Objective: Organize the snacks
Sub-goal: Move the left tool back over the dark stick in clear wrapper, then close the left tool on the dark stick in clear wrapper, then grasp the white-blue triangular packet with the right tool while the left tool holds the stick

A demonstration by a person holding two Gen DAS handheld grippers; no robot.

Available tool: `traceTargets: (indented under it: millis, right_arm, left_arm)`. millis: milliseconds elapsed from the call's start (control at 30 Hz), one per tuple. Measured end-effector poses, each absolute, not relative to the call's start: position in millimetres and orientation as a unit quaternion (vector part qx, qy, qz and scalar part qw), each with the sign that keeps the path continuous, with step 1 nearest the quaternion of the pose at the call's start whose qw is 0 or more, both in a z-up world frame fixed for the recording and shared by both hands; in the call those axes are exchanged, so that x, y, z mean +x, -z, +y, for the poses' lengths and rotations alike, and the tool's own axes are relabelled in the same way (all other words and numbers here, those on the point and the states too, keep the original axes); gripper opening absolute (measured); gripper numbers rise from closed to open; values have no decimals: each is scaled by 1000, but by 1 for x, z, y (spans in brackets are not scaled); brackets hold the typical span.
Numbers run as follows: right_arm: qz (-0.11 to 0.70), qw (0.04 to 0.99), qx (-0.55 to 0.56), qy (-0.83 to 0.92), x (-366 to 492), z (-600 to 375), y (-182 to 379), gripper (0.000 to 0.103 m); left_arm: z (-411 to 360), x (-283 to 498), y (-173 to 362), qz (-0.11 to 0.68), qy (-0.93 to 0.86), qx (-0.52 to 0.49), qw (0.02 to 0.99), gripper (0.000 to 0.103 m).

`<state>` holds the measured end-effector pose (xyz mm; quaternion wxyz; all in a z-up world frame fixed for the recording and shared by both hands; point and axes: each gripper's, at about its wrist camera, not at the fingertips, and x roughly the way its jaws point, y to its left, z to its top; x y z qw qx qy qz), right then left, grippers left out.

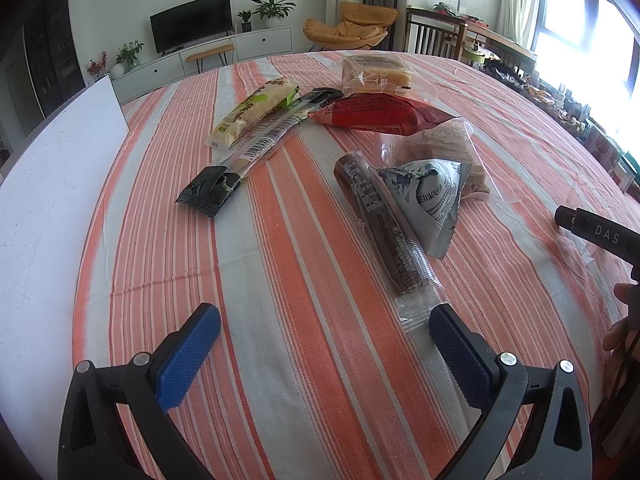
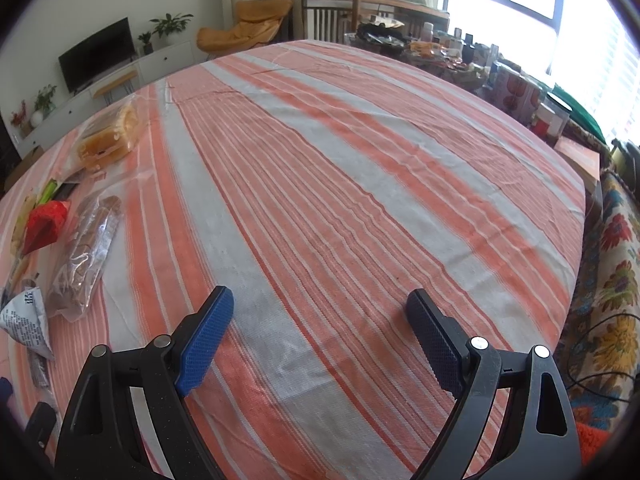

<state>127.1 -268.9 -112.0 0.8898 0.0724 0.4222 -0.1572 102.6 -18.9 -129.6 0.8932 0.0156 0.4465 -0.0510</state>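
Several snack packs lie on the striped tablecloth [image 1: 280, 240]. In the left wrist view: a long brown bar in clear wrap [image 1: 384, 232], a grey triangular pack [image 1: 432, 196], a red pack [image 1: 376, 114], a long black-ended stick pack [image 1: 248, 148], a green-and-white rice bar [image 1: 252, 110], a clear bag of yellow cake [image 1: 376, 72] and a clear bag of brown biscuits [image 1: 448, 144]. My left gripper [image 1: 324, 320] is open and empty, just short of the brown bar. My right gripper [image 2: 320, 308] is open and empty over bare cloth; the snacks lie to its left, among them the biscuit bag [image 2: 86, 248].
A white board [image 1: 52, 184] lies along the table's left side. The right gripper's black body [image 1: 596, 232] shows at the right edge of the left wrist view. Boxes and bottles [image 2: 520, 92] crowd the space beyond the table's far right edge. A floral cloth [image 2: 608, 280] lies to the right.
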Motion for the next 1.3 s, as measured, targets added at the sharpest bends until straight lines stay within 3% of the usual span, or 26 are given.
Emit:
traceTargets:
  millis: [167, 367, 467, 600, 767, 867, 900, 1000, 1300]
  right_arm:
    - [420, 891, 73, 157, 126, -269, 112, 91]
    - [420, 891, 73, 157, 126, -269, 112, 91]
    - [421, 890, 74, 159, 126, -269, 112, 91]
    - [420, 890, 75, 159, 126, -269, 112, 91]
    - [421, 891, 74, 156, 126, -269, 111, 91]
    - [420, 891, 74, 156, 126, -269, 111, 91]
    - [420, 891, 74, 156, 127, -269, 111, 92]
    - [420, 891, 74, 156, 127, -269, 112, 92]
    - [421, 891, 74, 156, 127, -269, 112, 92]
  left_arm:
    - [-13, 111, 122, 502, 43, 1, 864, 102]
    - [-1, 111, 84, 500, 63, -47, 862, 101]
    - [-17, 119, 90, 519, 82, -26, 850, 90]
    - [-40, 132, 105, 523, 99, -24, 846, 87]
    - [-50, 149, 115, 502, 68, 6, 862, 66]
    - [-52, 150, 113, 495, 75, 24, 866, 31]
    - [-50, 149, 113, 495, 71, 31, 865, 24]
    - [-40, 140, 113, 493, 69, 29, 867, 19]
    - [-3, 84, 113, 507, 56, 15, 860, 19]
